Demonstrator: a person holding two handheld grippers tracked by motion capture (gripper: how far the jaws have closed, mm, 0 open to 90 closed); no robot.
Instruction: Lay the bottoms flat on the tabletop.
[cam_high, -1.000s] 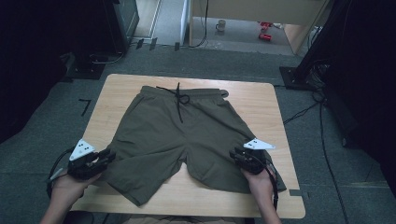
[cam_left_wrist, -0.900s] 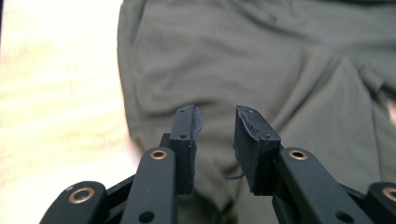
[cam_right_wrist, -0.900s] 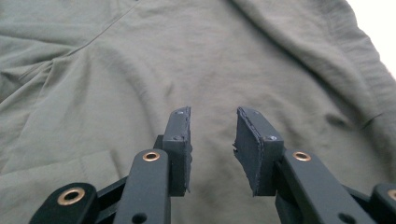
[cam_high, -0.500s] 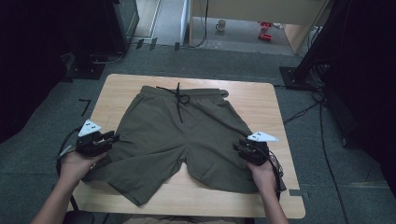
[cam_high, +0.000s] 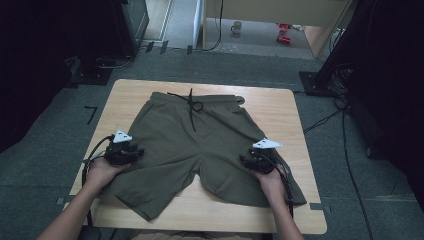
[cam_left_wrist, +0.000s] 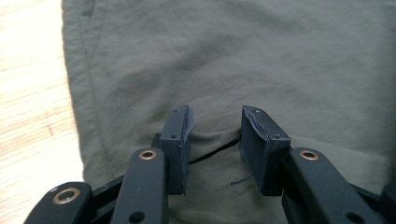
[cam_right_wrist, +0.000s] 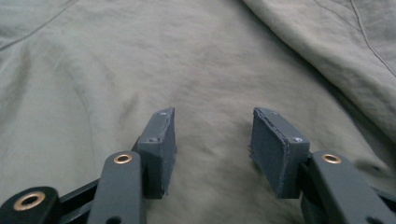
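Shorts (cam_high: 200, 145) lie flat on table (cam_high: 295, 110). Left gripper (cam_left_wrist: 214, 135) and right gripper (cam_right_wrist: 212, 140) jaws apart, just been opening over cloth, nothing clamped. Risk: pads pinch single layer, fold skews.

high view dim overall, room edges near black, table (cam_high: 280, 107) lit softly from above. gripper views brighter, left one blown out on the wood, near jaws slightly soft, possibly motion blur.
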